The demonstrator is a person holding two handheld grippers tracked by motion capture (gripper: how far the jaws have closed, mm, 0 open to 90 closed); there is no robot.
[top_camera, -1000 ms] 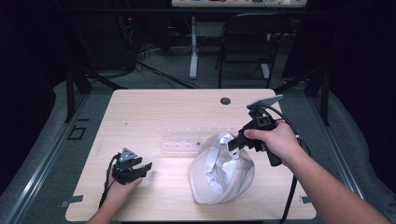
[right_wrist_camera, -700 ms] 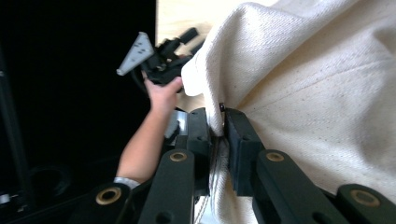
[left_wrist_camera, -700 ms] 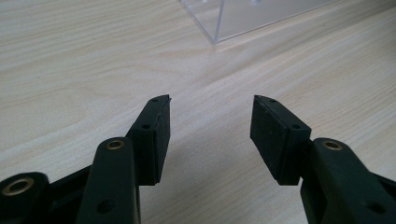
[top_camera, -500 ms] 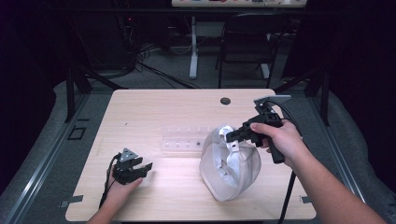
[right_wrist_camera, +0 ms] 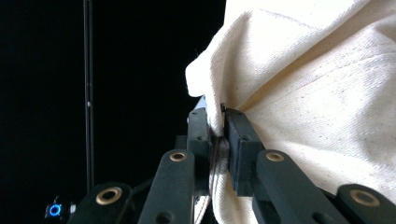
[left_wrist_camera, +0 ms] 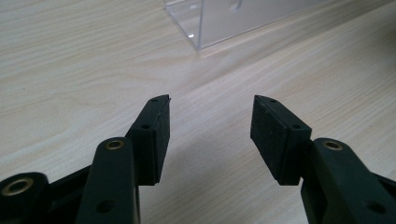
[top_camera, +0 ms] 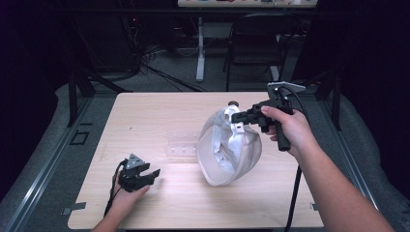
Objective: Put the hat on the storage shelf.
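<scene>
Overhead, my right gripper (top_camera: 235, 117) pinches the top edge of the cream cloth bag (top_camera: 227, 150), which hangs from it with its bottom down at the wooden table (top_camera: 159, 116), right of a clear plastic stand (top_camera: 183, 149). My left gripper (top_camera: 153, 173) rests near the table's front left, well apart from the bag. Along my left gripper (left_wrist_camera: 210, 121), the jaws stand spread over bare wood, nothing between them, the clear stand (left_wrist_camera: 233, 18) ahead. Along my right gripper (right_wrist_camera: 217, 135), the jaws are clamped on a fold of the bag (right_wrist_camera: 317, 93).

Cream cloth bag (top_camera: 229, 150) — hanging open, bottom touching table.
</scene>
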